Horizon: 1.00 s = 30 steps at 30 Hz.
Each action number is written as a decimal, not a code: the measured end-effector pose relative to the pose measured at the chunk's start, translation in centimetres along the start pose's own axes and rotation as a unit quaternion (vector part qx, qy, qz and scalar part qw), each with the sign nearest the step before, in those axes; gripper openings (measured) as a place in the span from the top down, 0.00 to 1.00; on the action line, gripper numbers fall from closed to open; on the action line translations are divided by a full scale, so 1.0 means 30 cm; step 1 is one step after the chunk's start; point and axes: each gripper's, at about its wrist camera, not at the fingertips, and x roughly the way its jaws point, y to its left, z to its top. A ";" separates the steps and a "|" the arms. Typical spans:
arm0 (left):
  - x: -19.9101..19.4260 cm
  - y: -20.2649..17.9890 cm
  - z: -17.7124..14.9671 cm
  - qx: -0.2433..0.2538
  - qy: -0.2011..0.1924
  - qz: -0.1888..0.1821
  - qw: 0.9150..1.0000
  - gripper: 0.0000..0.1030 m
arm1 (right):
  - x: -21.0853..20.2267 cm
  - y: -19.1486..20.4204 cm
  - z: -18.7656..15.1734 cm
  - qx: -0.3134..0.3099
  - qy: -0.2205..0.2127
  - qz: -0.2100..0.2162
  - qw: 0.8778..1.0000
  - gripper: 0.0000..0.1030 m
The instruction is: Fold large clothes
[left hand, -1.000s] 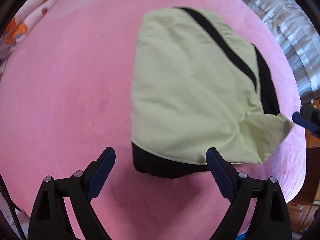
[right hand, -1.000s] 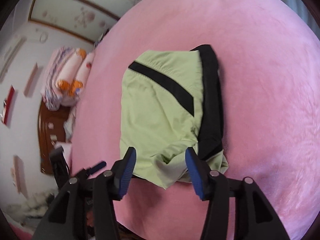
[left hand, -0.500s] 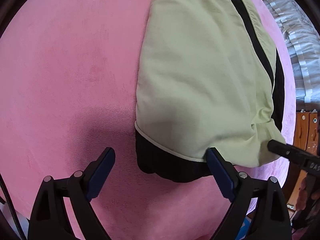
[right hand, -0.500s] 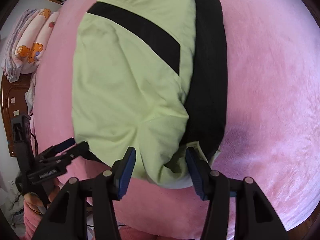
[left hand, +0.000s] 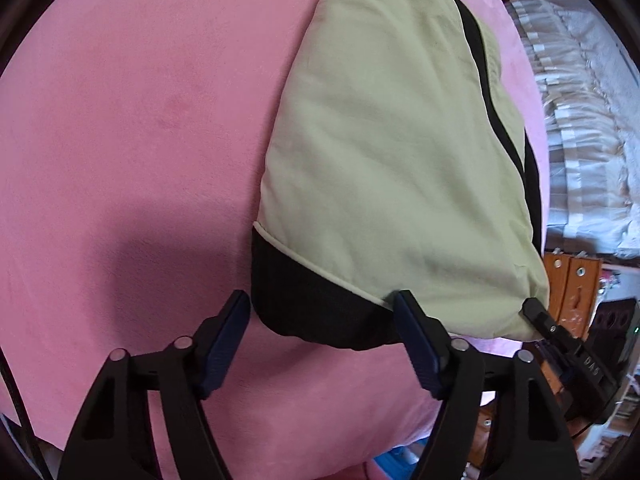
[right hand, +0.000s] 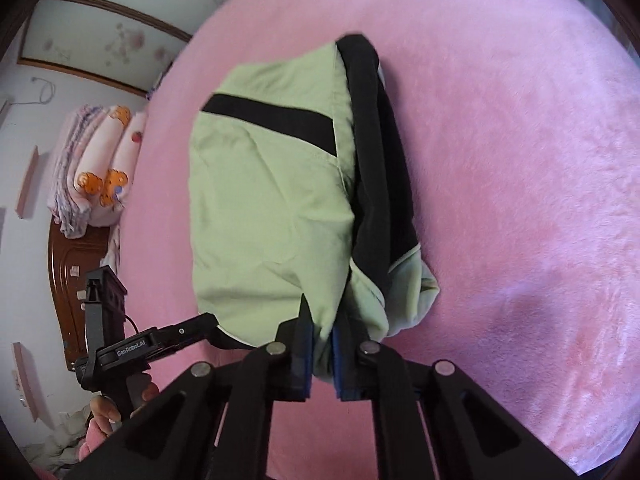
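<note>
Folded garment [right hand: 272,208] lies on pink bed [right hand: 500,160]. Right gripper [right hand: 320,344], just closed, is clamped on its near corner. Left gripper [left hand: 324,340], just narrowed, is held apart astride the black hem, pads not pressing.

garment [right hand: 272,200]: soft cloth, pale green with black bands, matt, a bit wrinkly | bed cover [right hand: 520,160]: pink, fuzzy and plush | left gripper [left hand: 322,344]: black plastic, matt, blue ribbed pads, shiny metal pins | headboard [right hand: 64,264]: glossy brown wood
</note>
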 end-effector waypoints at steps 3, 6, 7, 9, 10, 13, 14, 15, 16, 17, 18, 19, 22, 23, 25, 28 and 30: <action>0.006 0.024 -0.007 -0.015 0.005 -0.006 1.000 0.35 | -0.045 -0.023 -0.023 -0.001 -0.032 -0.021 0.999 0.95; -0.012 0.038 0.006 -0.025 0.006 -0.015 1.000 0.35 | -0.054 -0.058 -0.045 0.017 -0.042 -0.034 0.998 0.96; -0.007 0.042 0.003 -0.025 0.008 -0.015 1.000 0.36 | -0.052 -0.075 -0.050 0.026 -0.038 -0.037 0.998 0.96; -0.011 0.053 -0.015 -0.025 0.011 -0.016 0.999 0.36 | -0.042 -0.112 -0.060 0.051 -0.038 -0.041 0.997 0.96; 0.003 0.050 -0.032 -0.024 0.013 -0.016 0.999 0.37 | -0.031 -0.138 -0.064 0.067 -0.034 -0.039 0.996 0.97; 0.013 0.022 -0.038 -0.015 0.015 -0.007 1.000 0.37 | 0.007 -0.137 -0.078 0.068 -0.034 -0.063 0.995 0.97; 0.002 0.007 -0.042 -0.011 0.015 -0.002 1.000 0.37 | 0.024 -0.132 -0.081 0.061 -0.033 -0.082 0.994 0.97; 0.001 0.006 -0.042 -0.008 0.012 0.006 1.000 0.38 | 0.046 -0.131 -0.085 0.057 -0.033 -0.101 0.993 0.97; -0.007 0.016 -0.048 -0.006 0.009 0.012 1.000 0.42 | 0.070 -0.138 -0.087 0.060 -0.027 -0.119 0.991 0.97; 0.000 -0.010 -0.042 -0.005 0.008 0.015 1.000 0.48 | 0.092 -0.153 -0.090 0.069 -0.022 -0.134 0.988 0.97; 0.003 -0.016 -0.042 -0.005 0.005 0.017 1.000 0.53 | 0.111 -0.161 -0.091 0.081 -0.020 -0.143 0.986 0.97; 0.000 -0.016 -0.044 -0.005 0.003 0.021 1.000 0.56 | 0.122 -0.172 -0.092 0.092 -0.021 -0.148 0.985 0.97; 0.008 -0.033 -0.039 0.011 -0.010 0.051 0.999 0.62 | 0.135 -0.160 -0.085 0.077 -0.025 -0.193 0.978 1.00; 0.010 -0.026 -0.037 0.009 -0.010 0.051 0.999 0.62 | 0.139 -0.164 -0.084 0.069 -0.018 -0.222 0.972 1.00; 0.012 0.001 -0.030 -0.012 -0.004 0.032 0.999 0.62 | 0.138 -0.180 -0.083 0.072 -0.014 -0.211 0.975 1.00; -0.002 -0.001 -0.035 -0.006 -0.006 0.029 1.000 0.62 | 0.078 -0.190 -0.079 0.071 -0.030 -0.185 0.980 1.00; -0.017 -0.011 -0.040 -0.005 -0.008 0.032 0.999 0.62 | 0.015 -0.173 -0.070 0.056 -0.051 -0.183 0.980 1.00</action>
